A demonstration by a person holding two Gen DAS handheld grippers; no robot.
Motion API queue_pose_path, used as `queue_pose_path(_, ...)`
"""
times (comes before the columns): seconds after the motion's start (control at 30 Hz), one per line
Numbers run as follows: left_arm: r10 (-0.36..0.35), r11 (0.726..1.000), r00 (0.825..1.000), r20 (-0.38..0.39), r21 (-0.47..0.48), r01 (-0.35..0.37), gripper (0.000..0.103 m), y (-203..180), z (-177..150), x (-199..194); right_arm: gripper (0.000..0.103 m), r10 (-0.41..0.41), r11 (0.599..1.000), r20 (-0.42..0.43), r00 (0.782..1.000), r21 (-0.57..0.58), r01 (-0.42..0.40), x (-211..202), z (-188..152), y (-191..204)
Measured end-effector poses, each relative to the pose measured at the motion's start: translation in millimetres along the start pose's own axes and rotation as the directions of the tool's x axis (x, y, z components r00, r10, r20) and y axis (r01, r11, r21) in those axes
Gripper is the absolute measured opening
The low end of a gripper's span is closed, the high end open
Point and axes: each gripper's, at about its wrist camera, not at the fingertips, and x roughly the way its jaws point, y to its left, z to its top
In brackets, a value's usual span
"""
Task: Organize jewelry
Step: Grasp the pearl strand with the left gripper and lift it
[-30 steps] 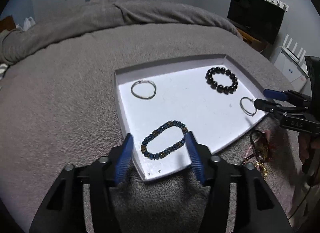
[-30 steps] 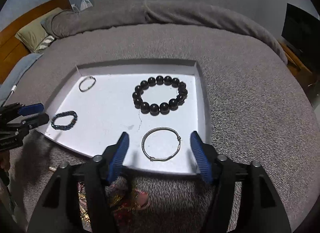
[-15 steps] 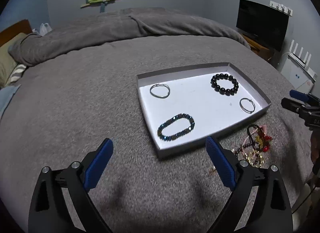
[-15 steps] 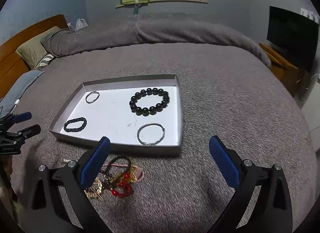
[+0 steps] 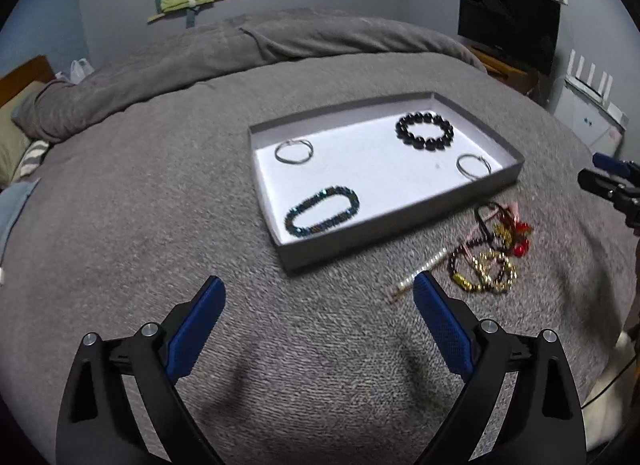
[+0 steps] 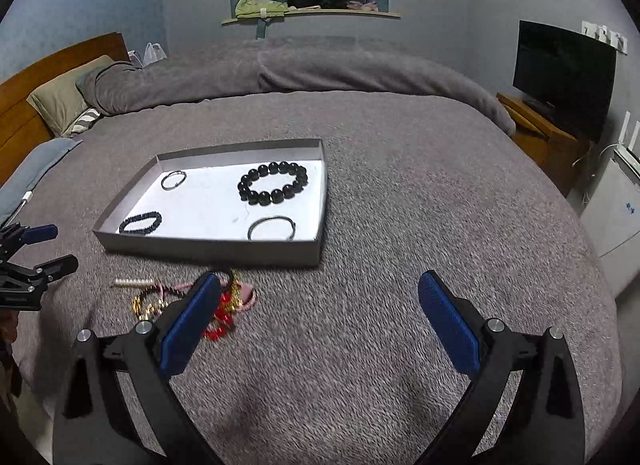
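A shallow grey tray (image 5: 404, 221) (image 6: 208, 247) with a white floor lies on the grey bed. In it lie a black bead bracelet (image 5: 424, 131) (image 6: 273, 182), a blue-bronze bead bracelet (image 5: 322, 212) (image 6: 141, 223) and two thin silver bangles (image 5: 294, 151) (image 5: 473, 166). A tangled pile of jewelry (image 5: 490, 253) (image 6: 184, 299) with gold, red and dark beads lies on the blanket in front of the tray. My left gripper (image 5: 318, 313) is open and empty, near the tray's front corner. My right gripper (image 6: 320, 313) is open and empty, right of the pile.
The bed's grey blanket (image 6: 400, 185) stretches all round the tray. A rolled duvet (image 6: 280, 73) and pillows (image 6: 60, 97) lie at the back. A TV (image 6: 564, 73) on a wooden stand and a white unit (image 6: 612, 209) stand off the right edge.
Both grippers have pulled back and up from the tray and opened wider. The blue-bronze bracelet and a silver bangle stay in the tray. The loose pile has come into fuller view.
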Motion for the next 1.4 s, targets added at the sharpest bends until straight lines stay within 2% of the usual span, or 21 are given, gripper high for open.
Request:
queue_pose_path(0.27, -0.040, 0.998, 0.999, 0.013, 0.048, 0.039, 0.094, -20, -6, 11, 0.097, 0.002, 0.999, -0.042, 0.999, -0.040, -0.004, 3, -21, -3)
queue_pose_path(0.47, -0.022, 0.997, 1.000, -0.005, 0.081, 0.022, 0.094, -32, -10, 28, 0.097, 0.023, 0.998, -0.077, 0.997, -0.064, -0.028, 7, -35, 2)
queue_pose_path(0.77, -0.036, 0.993, 0.999, 0.005, 0.112, 0.036, 0.092, -43, -12, 42, 0.097, 0.039, 0.995, -0.085, 0.996, -0.085, -0.047, 9, -39, 7)
queue_pose_path(0.87, -0.059, 0.987, 0.998, 0.005, 0.148, 0.058, 0.079, -49, -10, 47, 0.097, 0.045, 0.996, -0.086, 0.995, -0.077, -0.052, 9, -39, 6)
queue_pose_path(0.93, -0.091, 0.982, 0.996, -0.004, 0.166, 0.090, 0.064, -52, -8, 49, 0.097, 0.049, 0.996, -0.091, 0.995, -0.074, -0.056, 10, -39, 5)
queue_pose_path(1.07, -0.140, 0.971, 0.990, -0.018, 0.192, 0.140, 0.049, -57, -5, 53, 0.097, 0.053, 0.995, -0.098, 0.994, -0.074, -0.061, 11, -40, 6)
queue_pose_path(1.13, -0.162, 0.966, 0.986, -0.032, 0.197, 0.165, 0.037, -59, -5, 54, 0.097, 0.065, 0.995, -0.098, 0.993, -0.074, -0.072, 12, -40, 7)
queue_pose_path(1.4, -0.196, 0.962, 0.980, -0.042, 0.183, 0.200, 0.009, -54, -12, 45, 0.097, 0.100, 0.990, -0.103, 0.990, -0.086, -0.109, 16, -41, 17)
